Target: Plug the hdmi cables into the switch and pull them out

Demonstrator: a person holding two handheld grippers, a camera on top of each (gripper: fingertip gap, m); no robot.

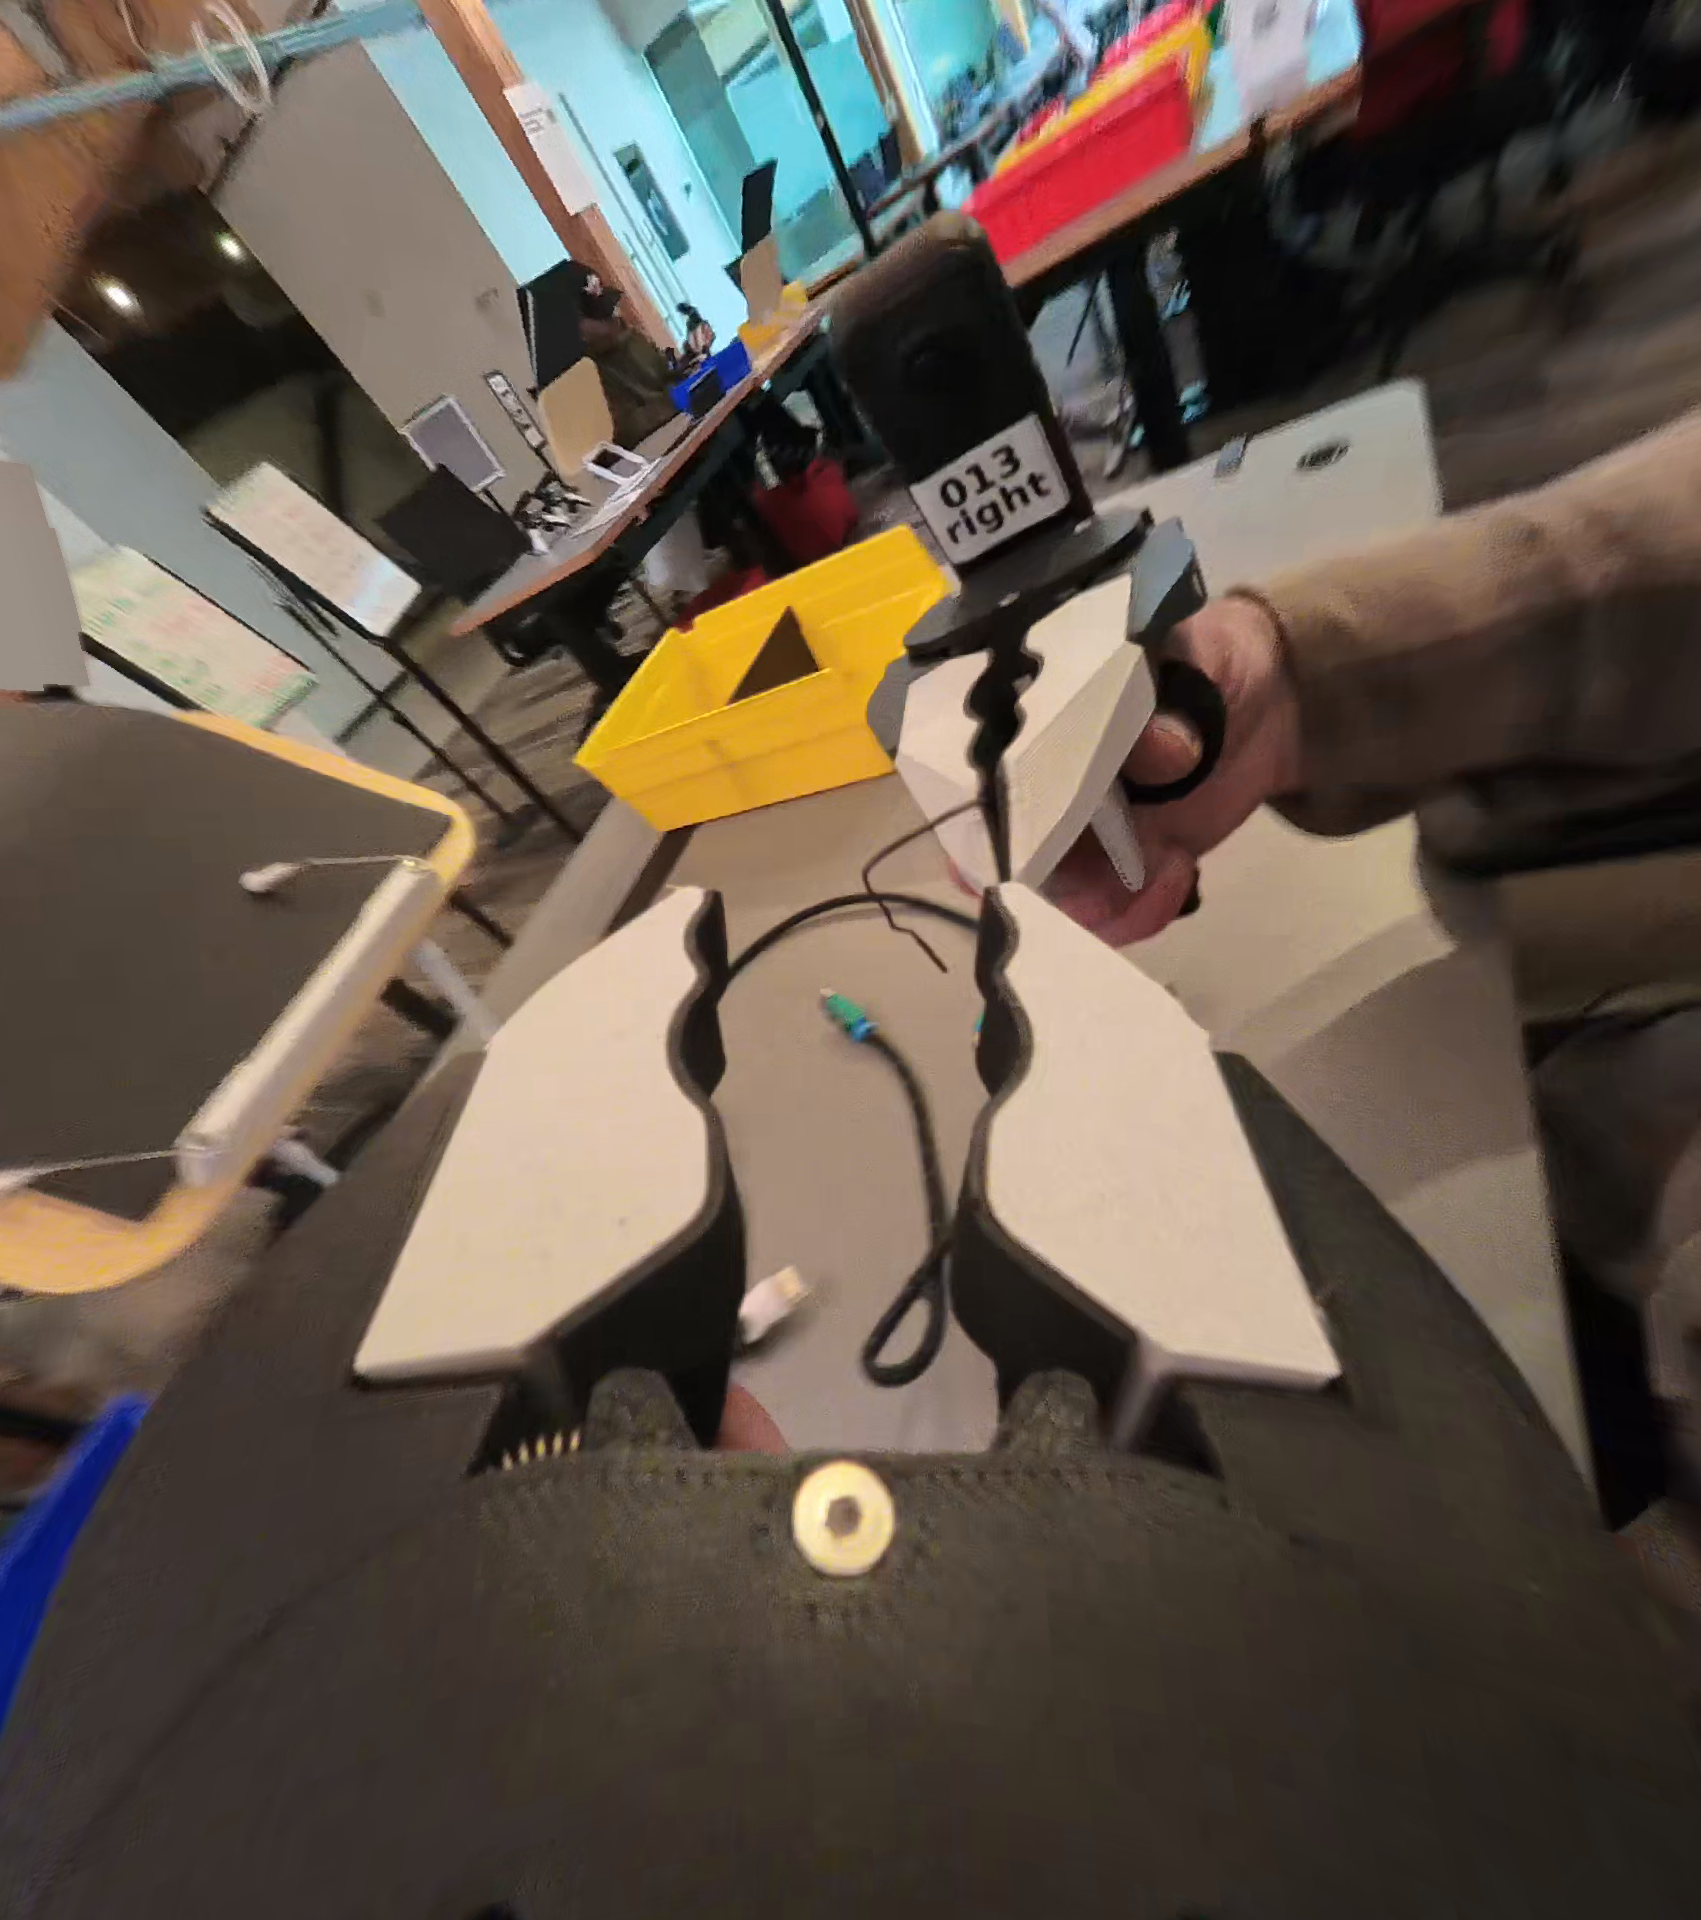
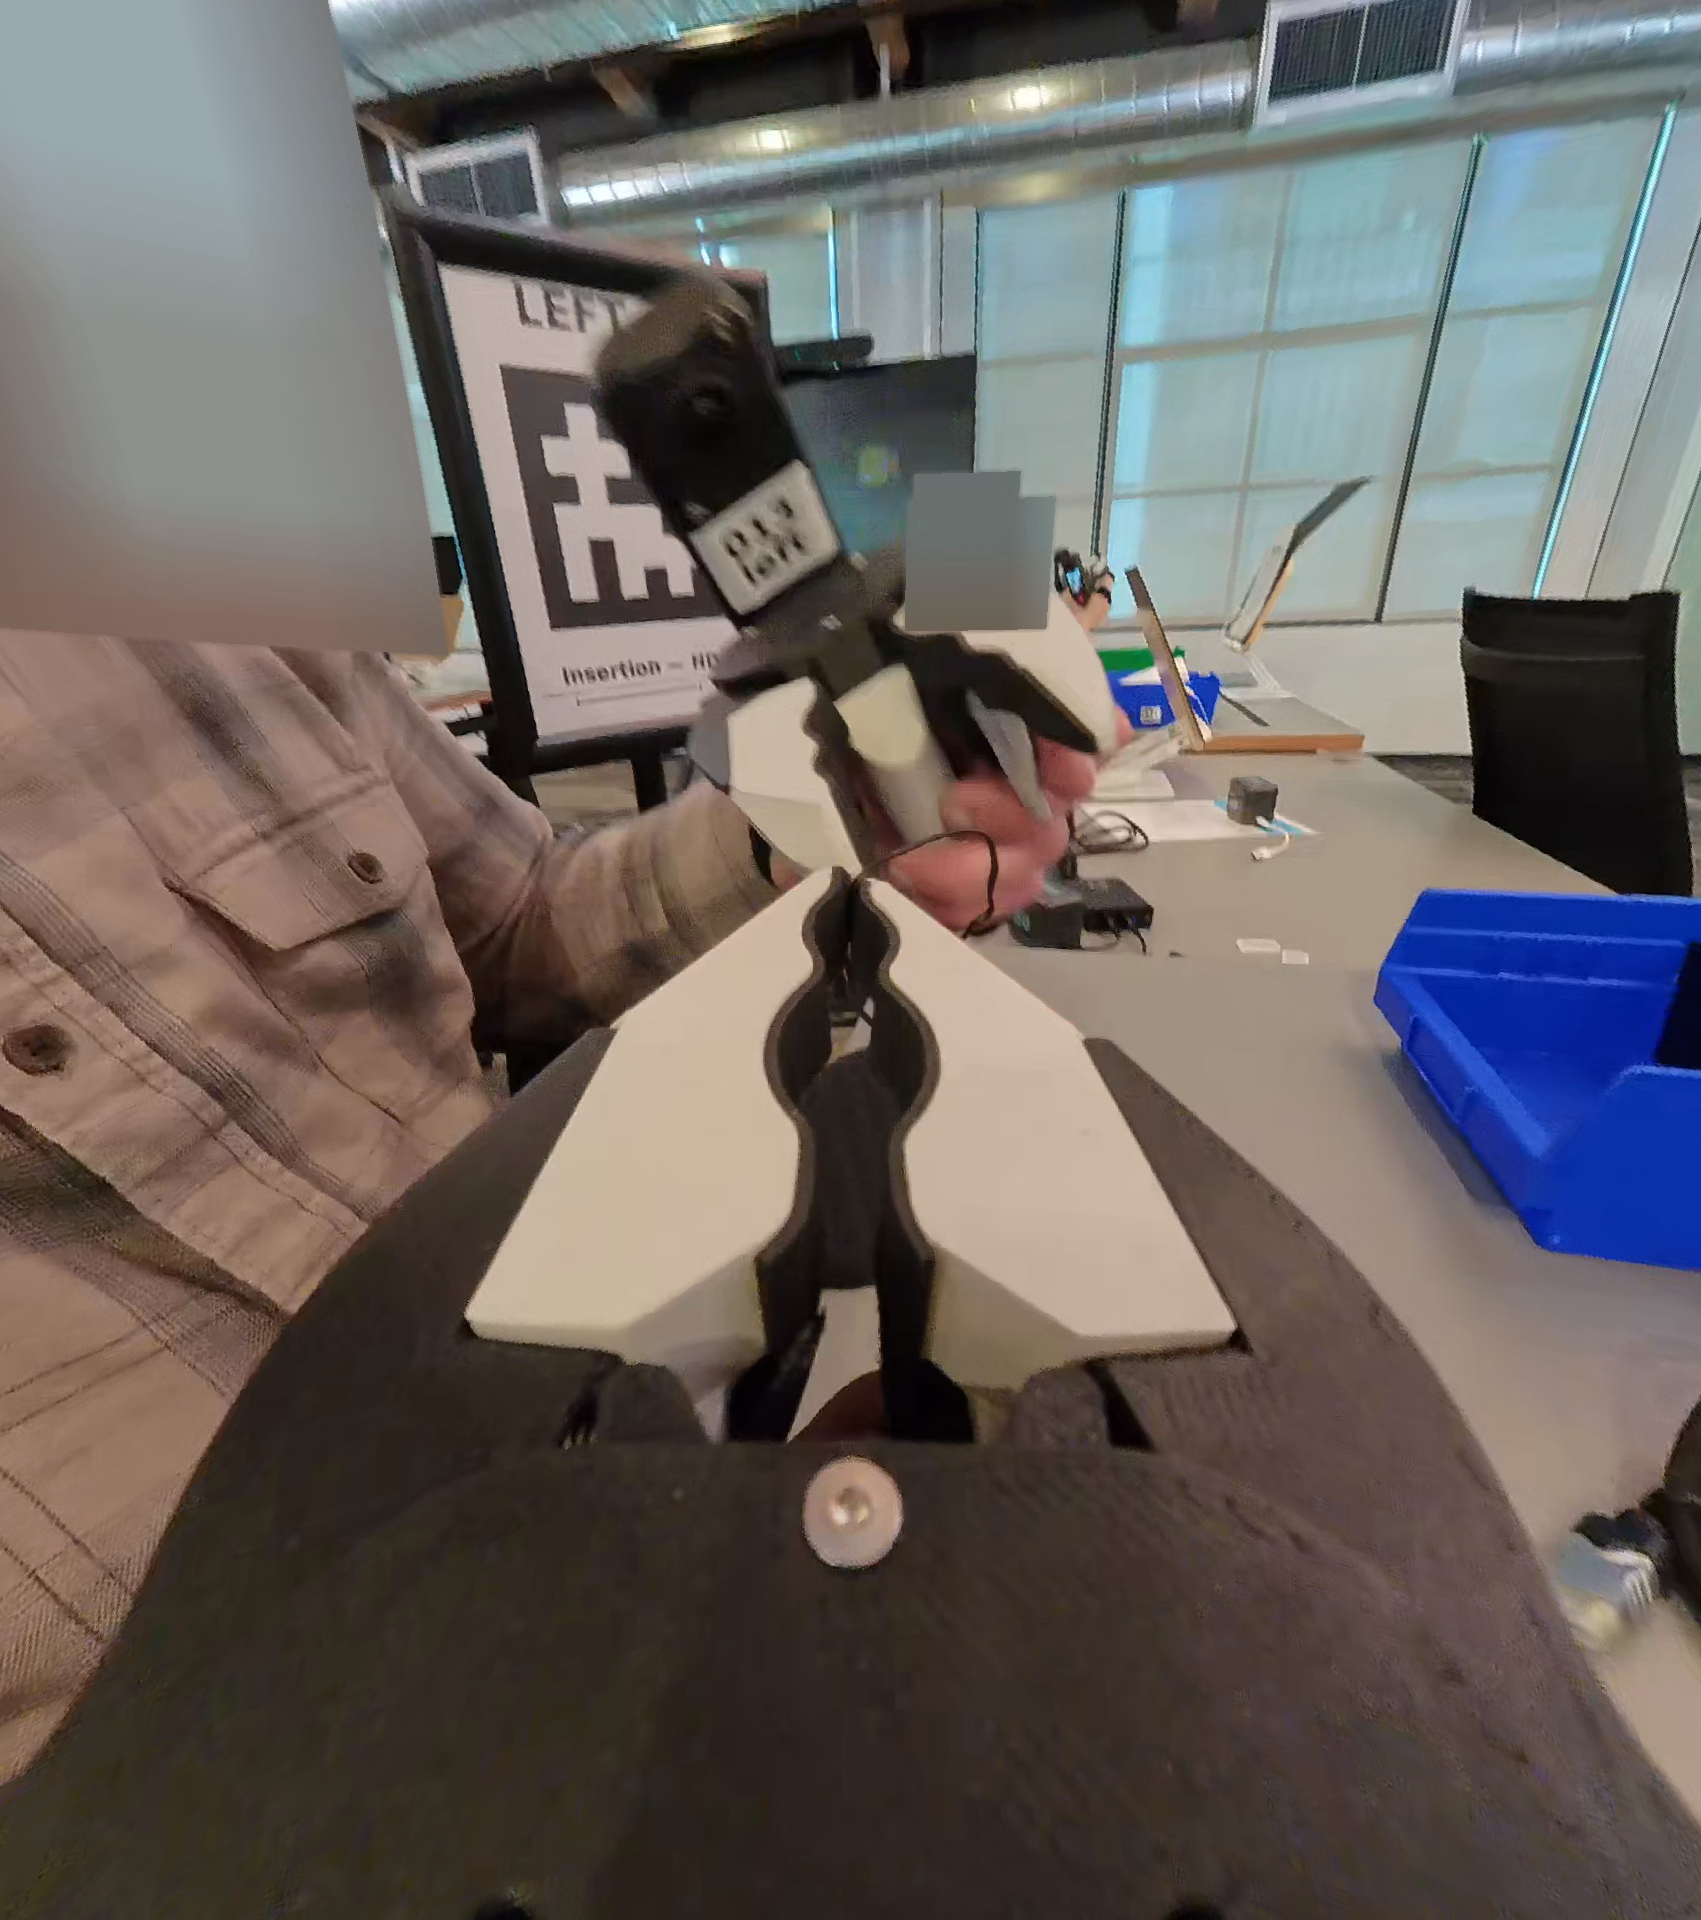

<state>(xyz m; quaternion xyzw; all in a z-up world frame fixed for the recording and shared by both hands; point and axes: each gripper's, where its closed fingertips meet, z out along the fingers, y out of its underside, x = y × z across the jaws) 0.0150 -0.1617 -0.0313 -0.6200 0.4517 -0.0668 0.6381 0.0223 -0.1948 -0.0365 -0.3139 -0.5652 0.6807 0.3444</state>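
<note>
Two hand-held grippers meet above our grey bench [image 1: 804, 1143]. Our left hand-held gripper [image 1: 851, 914] is released, its fingers spread wide over a black cable [image 1: 913, 1132] with a green plug lying on the bench. Our right hand-held gripper [image 2: 851, 894] is clenched on a thin black wire [image 2: 939, 844] at its fingertips. Beyond the cable a yellow bin [image 1: 752, 707] sits on the bench; a blue bin [image 2: 1594, 1081] stands to the right of the right gripper, and beyond it lies a small black switch box [image 2: 1085, 920].

lighting: bright, even daylight from tall frosted glass windows [image 2: 1345, 395]; round ceiling lamps [image 1: 119, 296] glow in the dim corner. shadows: soft. blur: strong motion smear at edges, background unfocused. distortion: wide-angle bending toward the borders.
</note>
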